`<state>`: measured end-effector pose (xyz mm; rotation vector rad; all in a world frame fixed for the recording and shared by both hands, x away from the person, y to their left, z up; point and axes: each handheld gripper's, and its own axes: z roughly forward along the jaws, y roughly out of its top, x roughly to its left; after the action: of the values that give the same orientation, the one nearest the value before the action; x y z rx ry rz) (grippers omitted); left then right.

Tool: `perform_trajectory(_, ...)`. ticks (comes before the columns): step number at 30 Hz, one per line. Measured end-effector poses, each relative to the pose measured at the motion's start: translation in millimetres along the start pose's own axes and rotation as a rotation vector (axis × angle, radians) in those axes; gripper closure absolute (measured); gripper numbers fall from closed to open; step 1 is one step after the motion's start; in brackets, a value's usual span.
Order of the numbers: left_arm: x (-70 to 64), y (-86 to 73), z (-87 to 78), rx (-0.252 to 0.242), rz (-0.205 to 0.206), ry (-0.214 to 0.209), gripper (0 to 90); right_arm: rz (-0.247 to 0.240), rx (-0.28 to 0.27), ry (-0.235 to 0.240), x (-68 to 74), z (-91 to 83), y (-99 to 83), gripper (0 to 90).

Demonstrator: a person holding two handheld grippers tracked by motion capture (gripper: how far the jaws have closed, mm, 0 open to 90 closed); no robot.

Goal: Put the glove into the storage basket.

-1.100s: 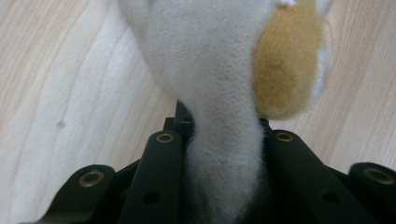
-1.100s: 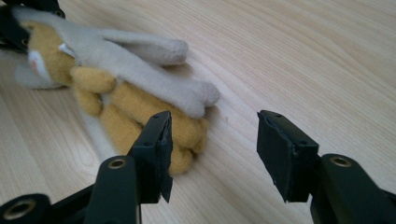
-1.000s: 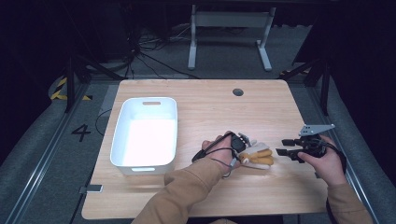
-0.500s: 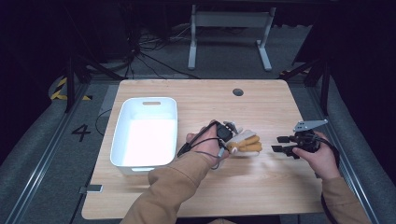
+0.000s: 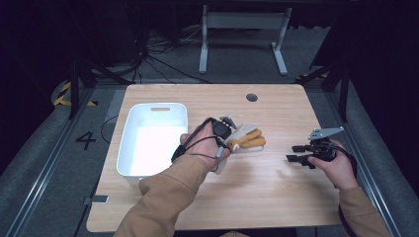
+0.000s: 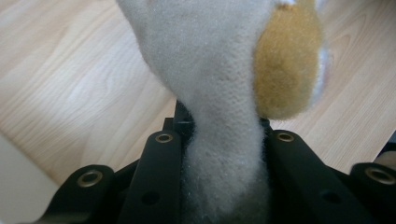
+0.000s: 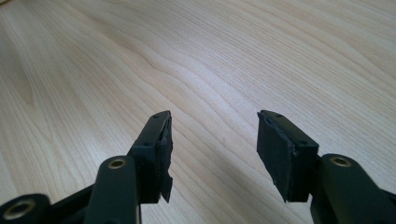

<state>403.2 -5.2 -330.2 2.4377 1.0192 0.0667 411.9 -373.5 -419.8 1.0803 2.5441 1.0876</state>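
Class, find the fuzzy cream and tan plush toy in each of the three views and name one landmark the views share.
High view: the fuzzy cream and tan plush toy sits at table centre, right of the white plastic bin.
Left gripper view: plush toy at centre, pinched in the left claw.
Right gripper view: not in it.
Shared landmark: the light wooden tabletop.

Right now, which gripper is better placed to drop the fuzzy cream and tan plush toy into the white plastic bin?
Left. The left gripper is shut on the fuzzy cream and tan plush toy, right beside the white plastic bin. The right gripper is open, holds nothing, and sits farther away.
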Motion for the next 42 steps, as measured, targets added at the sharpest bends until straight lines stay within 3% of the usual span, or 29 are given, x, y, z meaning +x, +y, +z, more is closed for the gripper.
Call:
perform_trajectory(8, 15.9, -11.5, -27.6, -0.034, -0.062, 0.0, 74.8, 0.005, 0.011, 0.007, 3.4, 3.0, -2.4, 46.8)
perform_trajectory(20, 45.6, -39.5, -63.8, -0.074, -0.168, 0.075, 74.8, 0.0, 0.04, 0.035, 10.6, 14.0, -4.6, 47.2)
perform_trajectory(24, 57.0, -47.3, -71.5, -0.073, -0.207, 0.111, 74.7, 0.004, 0.033, 0.044, 9.9, 14.3, -5.0, 47.3)
perform_trajectory(29, 66.6, -53.2, -77.8, -0.099, -0.252, 0.122, 74.7, 0.007, 0.03, 0.041, 9.7, 12.9, -6.0, 47.3)
perform_trajectory(34, 74.6, -60.2, -81.6, -0.104, -0.303, 0.183, 74.3, 0.013, 0.032, 0.039, 8.7, 12.6, -6.9, 47.4)
perform_trajectory(42, 87.2, -74.6, -87.7, -0.125, -0.365, 0.196, 74.0, 0.015, 0.04, 0.041, 9.1, 15.1, -6.9, 47.2)
